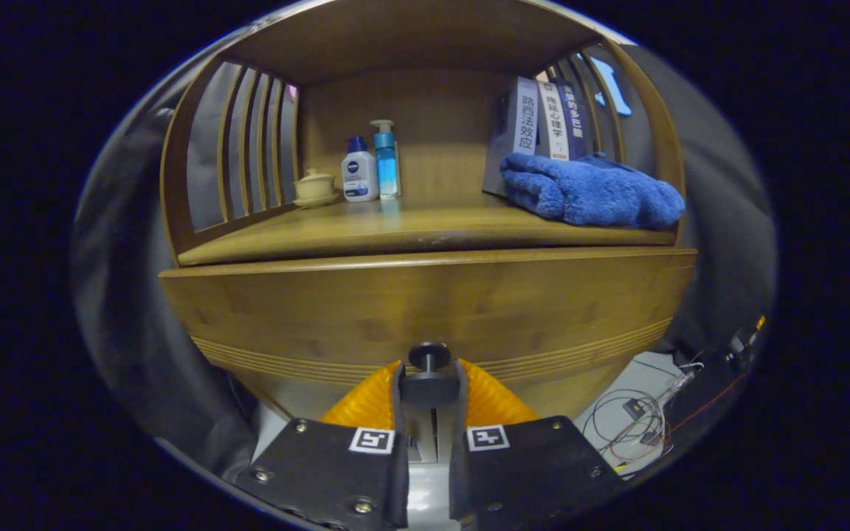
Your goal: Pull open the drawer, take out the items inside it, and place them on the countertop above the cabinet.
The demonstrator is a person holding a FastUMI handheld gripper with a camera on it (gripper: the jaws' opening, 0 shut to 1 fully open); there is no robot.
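- Drawer (pixel 425 310) right in front of the claw (pixel 429 387), wide wooden front across the bottom of the cabinet, looking shut or nearly shut.
- Claw clenched on the drawer knob (pixel 429 356), one finger pressed on each side of the little dark round knob.
- Knob sticking straight out from the low middle of the drawer front, toward the claw, so the coming pull probably goes straight back, away from the cabinet.
- Drawer front stretched long from side to side, with thin grooves running along its lower part.
- Nothing from inside the drawer to be seen yet, so hard to say what waits in there.
- Tabletop (pixel 395 232) just above the drawer, the spot for the things once out.
- On the tabletop at the back, a small lidded cup on a saucer (pixel 314 186), a white bottle (pixel 359 171) beside it and a blue pump bottle (pixel 386 158) next to that.
- On the other side, a fluffy blue towel (pixel 591 193) lying in front of some standing books (pixel 547 118).
- Bare room in the middle of the tabletop for more things.
- Loose wires (pixel 635 420) on the floor beside the cabinet, well apart from the claw.
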